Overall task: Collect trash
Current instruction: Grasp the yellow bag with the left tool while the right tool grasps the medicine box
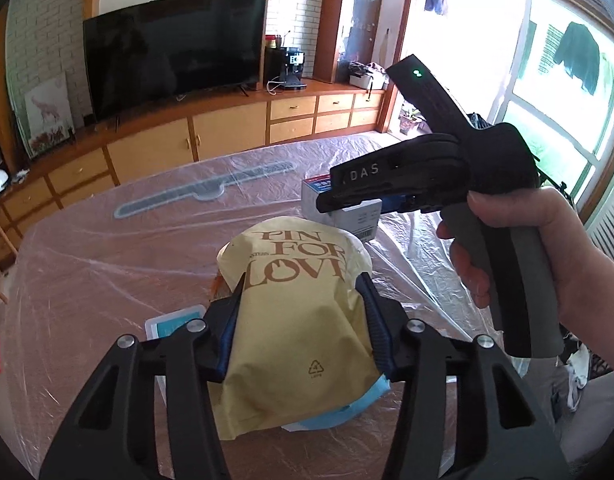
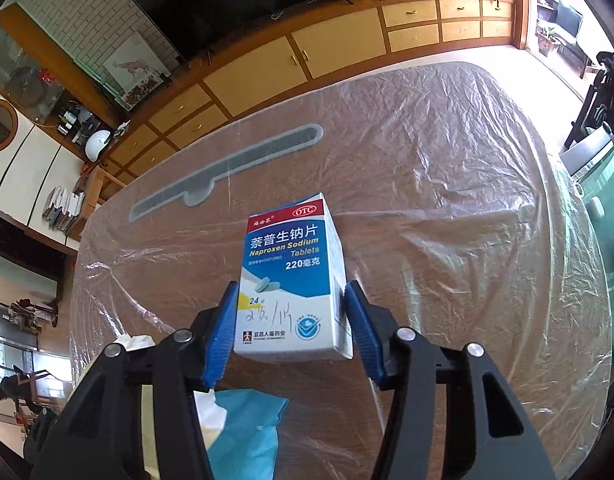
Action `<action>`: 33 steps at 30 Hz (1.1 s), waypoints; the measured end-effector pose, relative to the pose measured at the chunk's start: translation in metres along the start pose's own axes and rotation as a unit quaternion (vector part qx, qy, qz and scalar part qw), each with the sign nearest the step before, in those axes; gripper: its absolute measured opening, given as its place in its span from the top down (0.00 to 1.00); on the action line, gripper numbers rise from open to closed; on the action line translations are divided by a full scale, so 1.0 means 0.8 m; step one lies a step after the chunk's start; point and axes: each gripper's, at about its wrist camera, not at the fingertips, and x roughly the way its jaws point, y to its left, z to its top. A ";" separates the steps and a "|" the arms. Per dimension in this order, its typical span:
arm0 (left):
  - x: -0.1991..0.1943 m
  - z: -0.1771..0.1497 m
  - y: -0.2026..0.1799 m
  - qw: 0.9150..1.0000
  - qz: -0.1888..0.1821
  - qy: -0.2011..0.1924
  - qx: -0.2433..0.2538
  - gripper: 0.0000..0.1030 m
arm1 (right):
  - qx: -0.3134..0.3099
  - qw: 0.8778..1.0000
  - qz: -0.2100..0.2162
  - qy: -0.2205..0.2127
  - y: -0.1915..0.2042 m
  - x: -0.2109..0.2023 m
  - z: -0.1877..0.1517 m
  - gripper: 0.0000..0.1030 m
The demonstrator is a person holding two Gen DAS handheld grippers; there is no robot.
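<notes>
Both tools are gripping: the left tool (image 1: 301, 320) has its blue pads pressed into the sides of a yellow paper bag (image 1: 295, 312), and the right tool (image 2: 291, 328) is clamped on the lower half of a blue-and-white medicine box (image 2: 293, 280), held just over the plastic-covered surface (image 2: 427, 200). I judge the bag light, soft and easily crushed, best pinched across its folded middle as now, while the box looks light, stiff cardboard that takes a squeeze on its flat side faces. Blue wrapping and white tissue (image 2: 243, 416) lie on the surface below, near the bag.
</notes>
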 end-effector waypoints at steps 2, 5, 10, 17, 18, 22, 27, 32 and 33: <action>0.000 0.000 -0.002 1.000 0.008 -0.002 0.004 0.51 | -0.002 1.000 0.001 -0.001 -0.001 -0.002 -0.001 0.50; -0.004 -0.001 0.004 1.000 0.007 -0.007 -0.005 0.52 | -0.008 1.000 0.004 -0.008 -0.001 -0.009 -0.005 0.50; -0.011 -0.003 0.015 1.000 0.015 -0.012 -0.016 0.52 | -0.028 0.999 0.006 -0.021 0.001 -0.024 -0.012 0.50; -0.015 -0.011 0.027 0.999 0.029 -0.010 -0.031 0.52 | -0.044 0.999 0.016 -0.026 -0.001 -0.047 -0.036 0.50; -0.017 -0.013 0.029 0.999 0.031 -0.010 -0.033 0.52 | -0.044 0.998 0.018 -0.027 -0.002 -0.050 -0.039 0.50; -0.022 -0.015 0.033 0.998 0.035 -0.012 -0.043 0.52 | -0.042 0.998 0.021 -0.044 -0.008 -0.067 -0.048 0.50; -0.033 -0.020 0.035 0.998 0.041 -0.015 -0.047 0.52 | -0.047 0.997 0.038 -0.051 -0.011 -0.089 -0.060 0.50; -0.042 -0.029 0.031 0.998 0.048 -0.012 -0.050 0.52 | -0.052 0.995 0.062 -0.051 -0.013 -0.110 -0.082 0.50; -0.044 -0.032 0.031 0.997 0.048 -0.011 -0.052 0.52 | -0.054 0.995 0.066 -0.051 -0.013 -0.114 -0.087 0.50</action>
